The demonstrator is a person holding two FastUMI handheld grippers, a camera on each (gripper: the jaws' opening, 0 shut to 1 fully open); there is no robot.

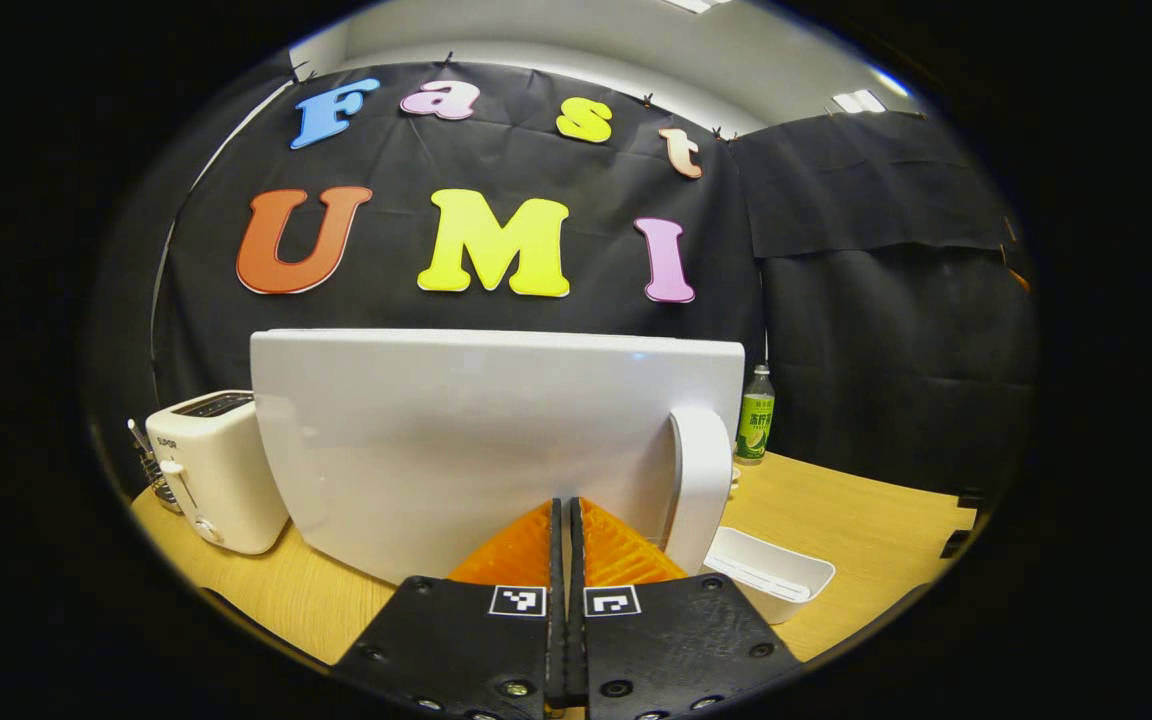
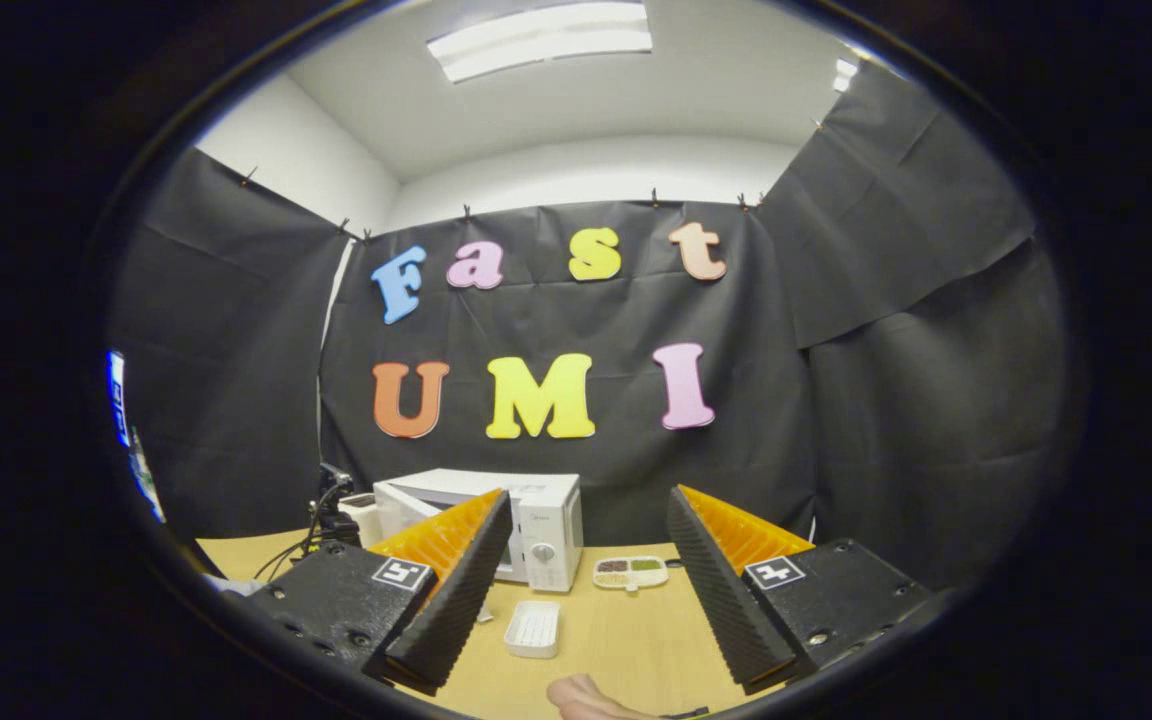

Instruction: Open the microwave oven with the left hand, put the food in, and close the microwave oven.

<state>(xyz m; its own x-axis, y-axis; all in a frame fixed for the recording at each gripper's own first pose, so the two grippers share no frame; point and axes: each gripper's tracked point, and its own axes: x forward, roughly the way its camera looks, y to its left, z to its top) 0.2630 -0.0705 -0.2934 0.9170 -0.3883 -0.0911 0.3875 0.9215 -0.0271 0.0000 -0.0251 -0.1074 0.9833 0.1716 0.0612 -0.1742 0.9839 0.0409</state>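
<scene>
1. Two grippers are at work. The left gripper [image 1: 568,530] has its fingers pressed together with nothing between them, and it points at the front of the microwave door [image 1: 476,440], close to it.
2. In the left gripper view the door's white handle [image 1: 704,480] stands upright just to the right of the fingers; whether the fingers touch the door cannot be told.
3. In the right gripper view the microwave [image 2: 496,520] sits far off at the back of the wooden surface [image 2: 626,630], with its door seemingly swung partly out.
4. The right gripper [image 2: 586,580] has its fingers spread wide and holds nothing.
5. The food [image 2: 630,572], a small divided tray, lies on the surface just right of the microwave; an empty white dish [image 2: 532,628] lies nearer the camera.
6. A toaster [image 1: 216,470] stands left of the microwave, and a green bottle [image 1: 755,414] stands behind it to the right.
7. Step in hand, as judged: opening the door with the left gripper.
8. The next move calls for the door fully open, then the right gripper reaching forward to the food tray.
</scene>
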